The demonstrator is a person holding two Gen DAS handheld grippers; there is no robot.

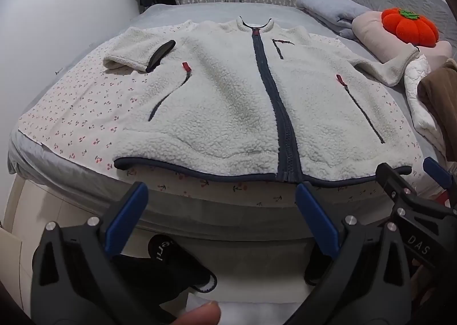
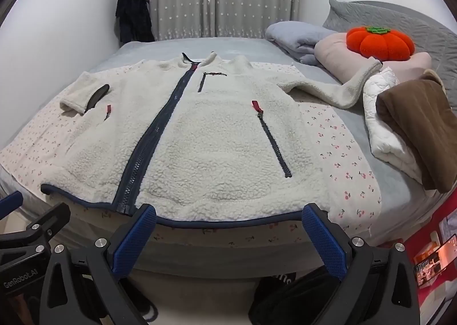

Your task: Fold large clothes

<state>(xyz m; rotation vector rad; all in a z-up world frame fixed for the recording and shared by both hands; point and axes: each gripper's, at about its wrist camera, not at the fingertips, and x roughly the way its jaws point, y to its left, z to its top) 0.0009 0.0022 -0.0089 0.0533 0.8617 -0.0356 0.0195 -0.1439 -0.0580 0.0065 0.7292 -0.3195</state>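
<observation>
A white fleece jacket (image 1: pixel 228 102) with a navy zipper and navy hem lies flat, front up, on a cherry-print sheet (image 1: pixel 80 113) on the bed. It also shows in the right wrist view (image 2: pixel 217 142). Its left sleeve is folded in; its right sleeve (image 2: pixel 337 87) stretches toward the pillows. My left gripper (image 1: pixel 221 190) is open and empty, just short of the hem. My right gripper (image 2: pixel 230 215) is open and empty at the hem, right of the zipper; it also shows at the right edge of the left wrist view (image 1: pixel 411 173).
A pile of folded clothes, brown (image 2: pixel 417 127) on white (image 2: pixel 382 113), sits at the bed's right. Pillows, a grey blanket (image 2: pixel 297 39) and an orange pumpkin cushion (image 2: pixel 380 42) lie at the head. Dark clothes (image 2: pixel 134 13) hang by the curtain. Slippers (image 1: pixel 171 265) are on the floor.
</observation>
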